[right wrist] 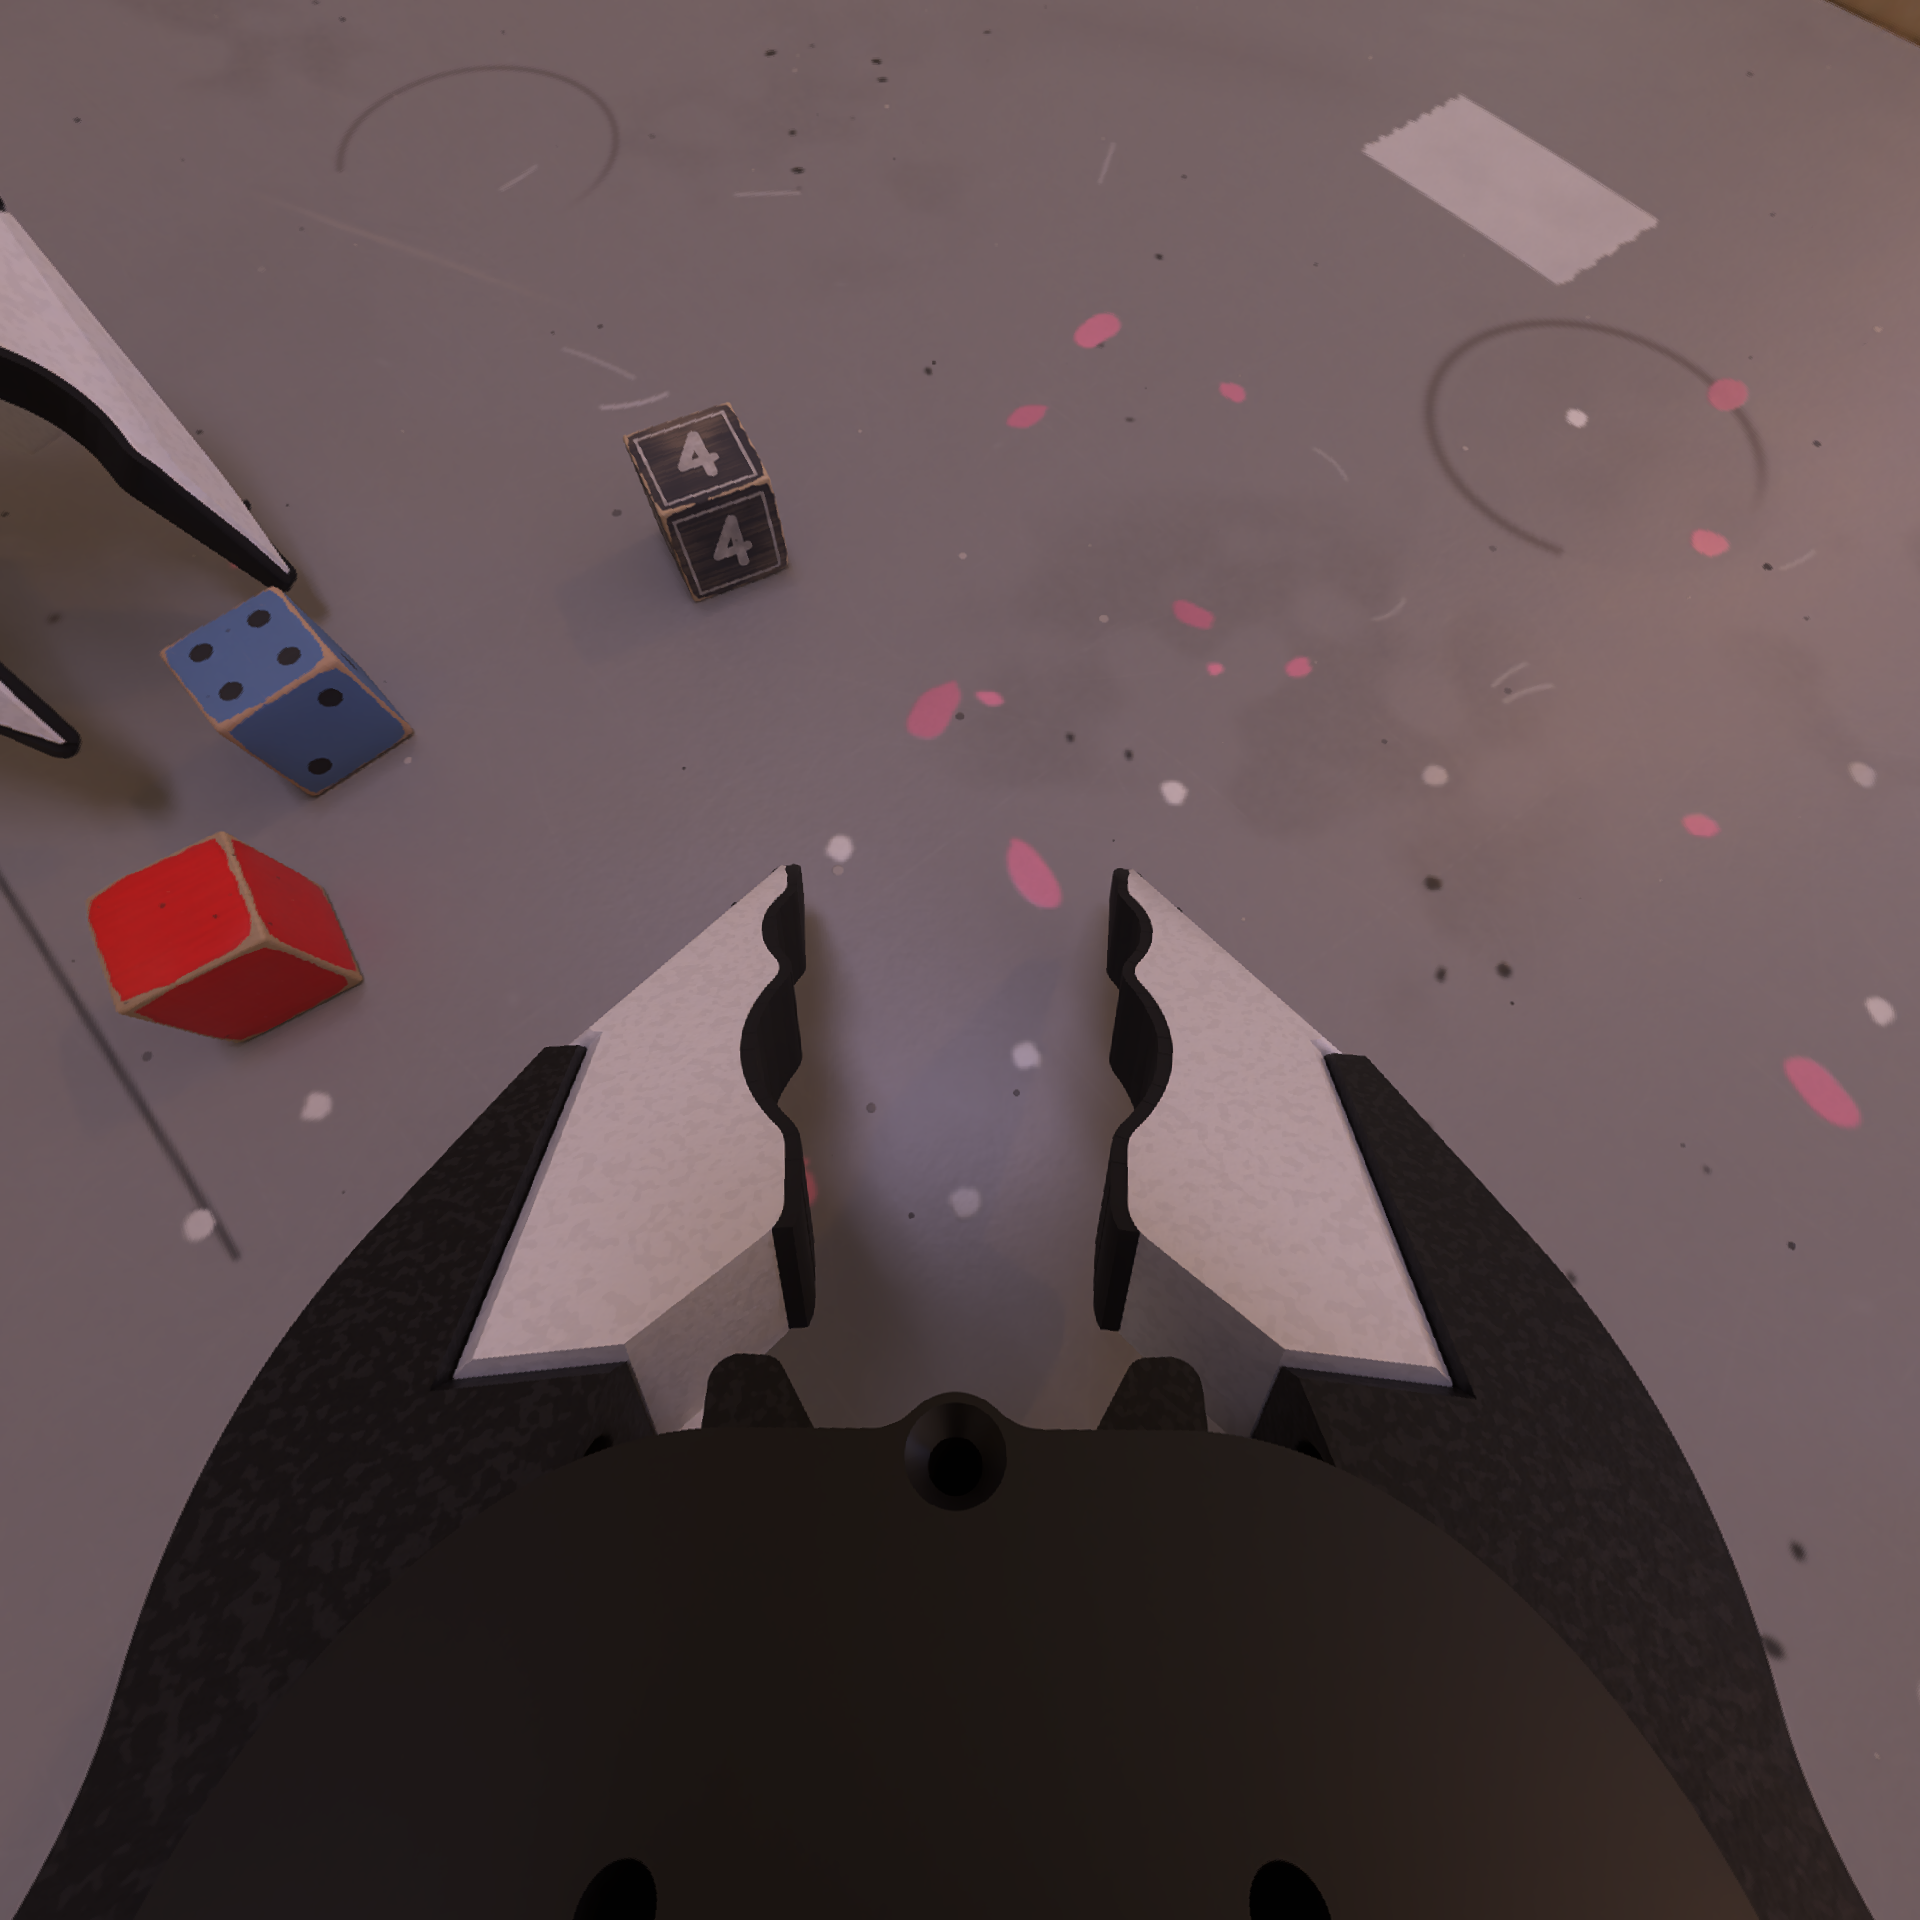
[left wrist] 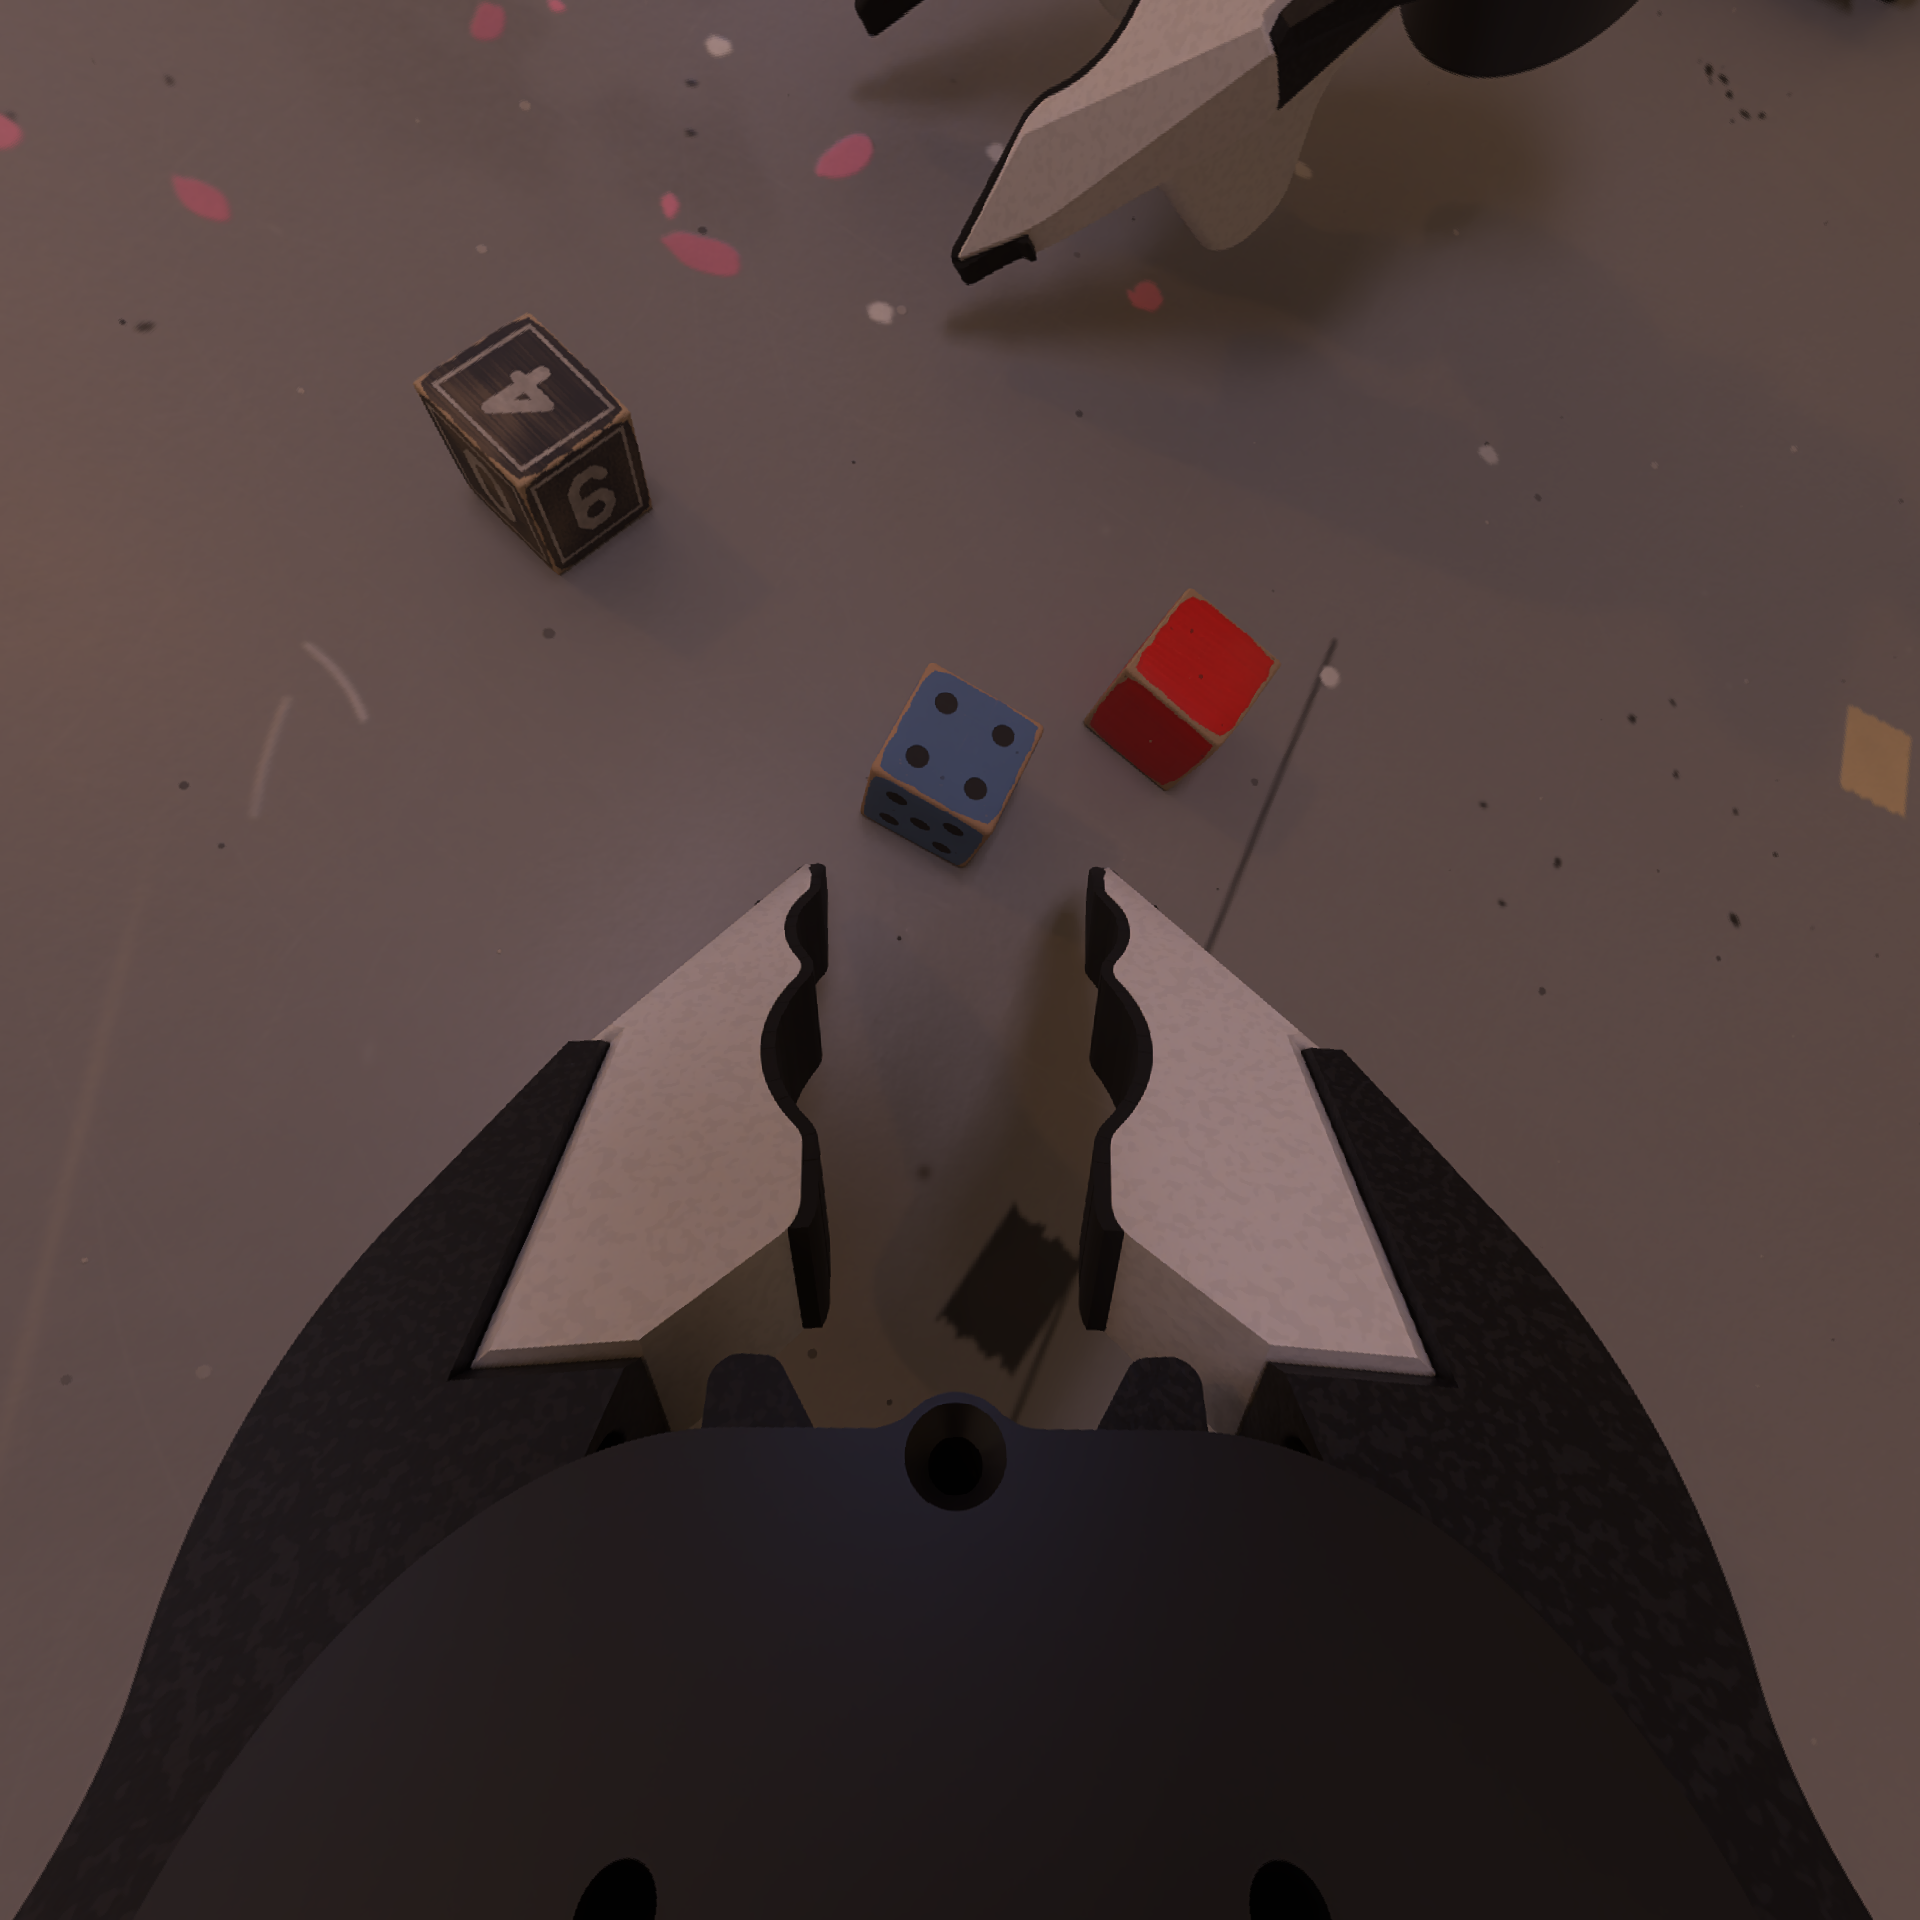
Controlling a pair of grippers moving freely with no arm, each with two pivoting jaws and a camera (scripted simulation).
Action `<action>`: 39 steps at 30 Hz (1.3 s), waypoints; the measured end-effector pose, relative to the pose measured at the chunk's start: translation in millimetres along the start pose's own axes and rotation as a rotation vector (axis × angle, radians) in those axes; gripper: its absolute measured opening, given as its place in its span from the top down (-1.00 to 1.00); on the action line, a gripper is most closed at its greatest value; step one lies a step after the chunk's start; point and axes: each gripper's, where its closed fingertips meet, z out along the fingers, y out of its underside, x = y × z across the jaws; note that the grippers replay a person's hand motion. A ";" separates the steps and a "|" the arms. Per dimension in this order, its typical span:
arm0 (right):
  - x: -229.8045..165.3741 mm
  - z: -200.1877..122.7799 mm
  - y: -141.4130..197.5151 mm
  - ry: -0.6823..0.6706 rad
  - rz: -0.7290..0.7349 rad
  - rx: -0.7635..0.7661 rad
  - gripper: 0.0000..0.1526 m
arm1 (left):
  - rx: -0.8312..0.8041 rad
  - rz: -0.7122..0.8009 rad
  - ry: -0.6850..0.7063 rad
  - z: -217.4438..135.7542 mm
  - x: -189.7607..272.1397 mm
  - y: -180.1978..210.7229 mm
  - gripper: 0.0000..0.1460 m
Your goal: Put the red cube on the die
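A red cube [left wrist: 1184, 691] rests on the grey table, just right of a blue die with black pips [left wrist: 951, 764]; the two are apart. My left gripper [left wrist: 956, 883] is open and empty, its tips just short of the die. In the right wrist view the red cube [right wrist: 223, 935] lies at the left, with the die [right wrist: 281, 686] beyond it. My right gripper [right wrist: 956, 883] is open and empty, to the right of both. The left gripper's fingers [right wrist: 156, 457] show at the left edge there, near the die. The right gripper's fingers [left wrist: 1122, 145] show at the top of the left wrist view.
A dark wooden block with numerals [left wrist: 535, 442] stands to the left and beyond the die; it also shows in the right wrist view [right wrist: 707, 499]. The grey table [right wrist: 1351, 675] bears pink and white flecks, ring marks and a pale tape strip [right wrist: 1507, 187].
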 end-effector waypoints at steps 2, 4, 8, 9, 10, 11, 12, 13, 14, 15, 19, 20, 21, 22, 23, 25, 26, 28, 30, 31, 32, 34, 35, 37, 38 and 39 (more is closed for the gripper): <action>0.5 0.5 0.8 0.009 -0.004 -0.010 0.23 | 0.009 0.021 -0.012 -1.8 0.9 -1.2 0.28; 0.8 1.5 2.0 0.015 -0.007 -0.021 0.23 | 0.006 0.034 -0.034 -4.4 0.6 0.2 0.28; 1.4 1.8 2.7 0.022 -0.008 -0.025 0.24 | -0.065 0.018 -0.072 -7.4 -5.7 12.8 0.57; 1.5 1.8 2.8 0.022 -0.007 -0.026 0.24 | -0.072 0.022 -0.067 -7.6 -5.5 14.7 0.62; 1.6 1.9 2.9 0.022 -0.006 -0.026 0.25 | -0.074 0.029 -0.064 -7.2 -5.5 15.9 0.67; 1.5 2.0 3.0 0.021 -0.005 -0.027 0.25 | -0.076 0.038 -0.067 -6.3 -5.8 16.5 0.71; 1.4 2.1 3.1 0.020 -0.004 -0.028 0.25 | -0.077 0.047 -0.072 -5.1 -6.1 16.6 0.76; 1.2 2.3 3.3 0.019 -0.005 -0.030 0.25 | -0.076 0.056 -0.077 -3.9 -6.2 16.2 0.84; 0.8 2.4 3.4 0.018 -0.007 -0.031 0.25 | -0.073 0.065 -0.078 -2.6 -5.4 15.3 0.91; 0.1 2.4 3.3 0.016 -0.011 -0.030 0.25 | -0.071 0.072 -0.072 -1.3 -3.6 14.7 0.94; -7.8 0.6 -1.0 -0.020 -0.039 -0.003 0.24 | -0.064 0.078 -0.046 2.2 2.5 12.5 0.92; -12.5 -0.7 -4.2 -0.042 -0.048 0.015 0.24 | -0.063 0.076 -0.045 2.1 2.6 12.5 0.91; -19.6 -2.7 -8.4 -0.080 -0.057 0.039 0.23 | -0.062 0.072 -0.043 1.8 2.4 12.8 0.91; -29.6 -5.5 -12.9 -0.136 -0.068 0.067 0.22 | -0.060 0.066 -0.041 1.3 1.7 13.0 0.91; -42.6 -9.2 -17.2 -0.209 -0.083 0.092 0.22 | -0.058 0.060 -0.041 0.7 0.5 13.4 0.91; -67.4 -15.6 -21.6 -0.337 -0.129 0.117 0.22 | -0.053 0.046 -0.049 -0.7 -3.3 14.2 0.94; -77.6 -17.3 -22.0 -0.365 -0.158 0.116 0.22 | -0.050 0.039 -0.056 -1.4 -5.8 14.5 0.97; -98.4 -20.0 -20.2 -0.422 -0.212 0.096 0.22 | -0.046 0.030 -0.080 -2.9 -11.6 14.5 1.00; -117.3 -23.3 -16.8 -0.484 -0.246 0.063 0.24 | -0.041 0.030 -0.130 -4.3 -20.0 13.6 1.00; -124.2 -25.1 -15.4 -0.504 -0.261 0.047 0.27 | -0.038 0.029 -0.154 -4.8 -23.5 13.1 1.00; -129.5 -26.9 -14.8 -0.511 -0.278 0.036 0.30 | -0.034 0.026 -0.167 -4.8 -25.4 12.5 1.00; -136.0 -29.5 -13.9 -0.511 -0.311 0.024 0.34 | -0.027 0.022 -0.168 -3.9 -26.2 11.2 0.99; -137.5 -29.3 -12.6 -0.503 -0.320 0.013 0.36 | -0.024 0.023 -0.171 -3.2 -26.5 10.4 0.98; -138.1 -26.7 -7.6 -0.485 -0.332 -0.023 0.37 | -0.016 0.030 -0.185 -1.2 -27.4 7.9 0.98; -137.5 -24.8 -4.4 -0.476 -0.338 -0.044 0.37 | -0.009 0.033 -0.194 0.4 -27.9 6.0 0.98; -136.7 -23.0 -1.5 -0.469 -0.344 -0.061 0.37 | -0.002 0.036 -0.204 2.2 -28.3 4.0 0.98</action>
